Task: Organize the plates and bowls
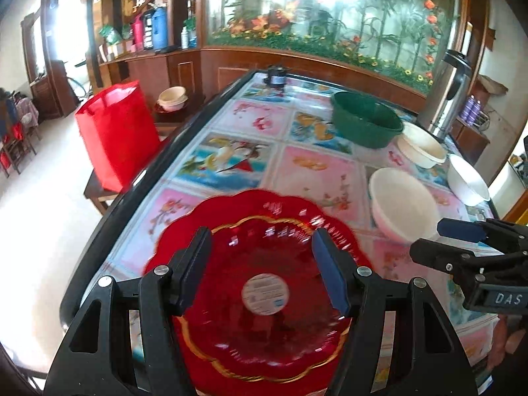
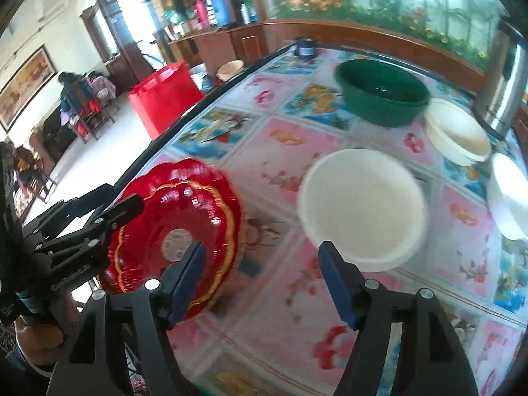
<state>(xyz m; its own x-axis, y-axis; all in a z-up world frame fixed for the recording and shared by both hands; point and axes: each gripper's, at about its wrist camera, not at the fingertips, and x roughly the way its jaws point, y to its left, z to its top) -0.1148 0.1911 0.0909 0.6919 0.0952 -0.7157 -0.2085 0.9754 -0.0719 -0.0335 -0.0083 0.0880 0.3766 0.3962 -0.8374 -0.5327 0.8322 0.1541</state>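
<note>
Red plates (image 1: pixel 264 283): stacked at the desk's (image 1: pixel 297 171) near left edge, released. Left gripper (image 1: pixel 262 270) above them, fingers open, empty. Right gripper (image 2: pixel 262 275) likewise open, empty. Next, likely: nearest white bowl (image 2: pixel 361 204), gripped by its rim.

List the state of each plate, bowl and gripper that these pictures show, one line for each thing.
Red scalloped plate with gold trim: flat on the table, not held.
Near white round bowl: upright, empty.
Green round plastic basin: upright.
Cream bowl beside the basin: upright.
Left gripper: open, above the plate.
Right gripper: open, holding nothing.
</note>
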